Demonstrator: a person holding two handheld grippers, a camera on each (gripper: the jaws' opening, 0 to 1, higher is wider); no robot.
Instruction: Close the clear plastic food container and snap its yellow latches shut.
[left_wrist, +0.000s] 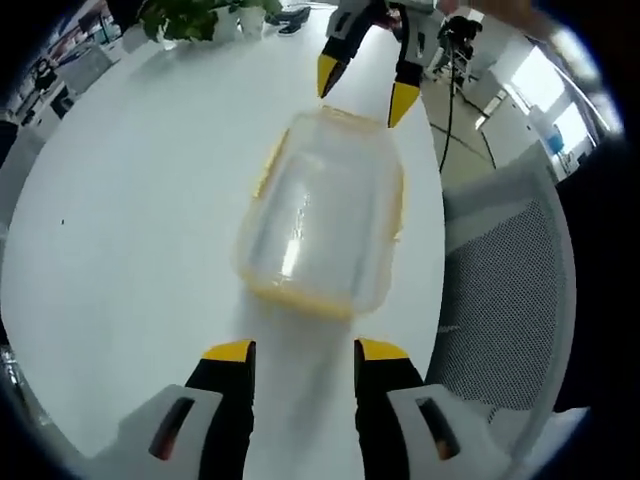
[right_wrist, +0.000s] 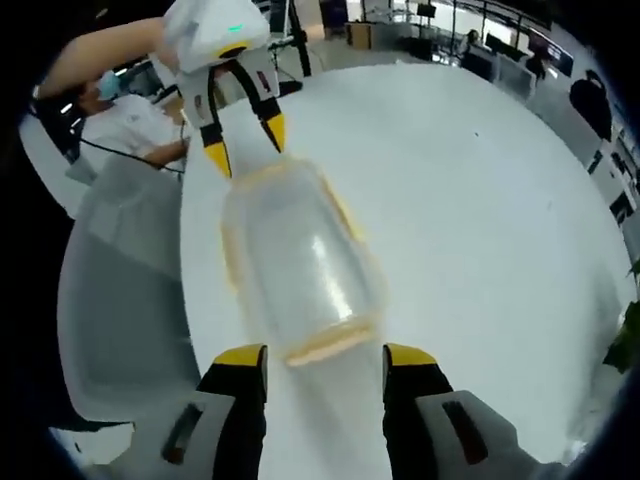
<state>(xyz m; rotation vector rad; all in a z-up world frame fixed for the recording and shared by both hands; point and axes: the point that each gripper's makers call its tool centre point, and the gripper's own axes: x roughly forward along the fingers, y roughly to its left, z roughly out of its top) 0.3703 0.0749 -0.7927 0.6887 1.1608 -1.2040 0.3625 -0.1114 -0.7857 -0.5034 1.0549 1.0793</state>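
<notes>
You are holding both grippers over a round white table (left_wrist: 130, 230), one at each short end of the clear plastic food container (left_wrist: 322, 215), which lies flat on the tabletop between them. In the left gripper view, your left gripper (left_wrist: 305, 352) rises from 6 o'clock with its yellow-tipped jaws spread apart, close to the container's near end but not touching it. Your right gripper (left_wrist: 361, 84) enters at 12 o'clock, jaws also spread, tips just beside the far end. The lid sits on the container; its yellow latches (left_wrist: 268, 168) run along the edges, and you cannot tell whether they are snapped down. A grey mesh chair (left_wrist: 505, 290) stands at 3 o'clock, and a green plant (left_wrist: 190, 18) at 11 o'clock
</notes>
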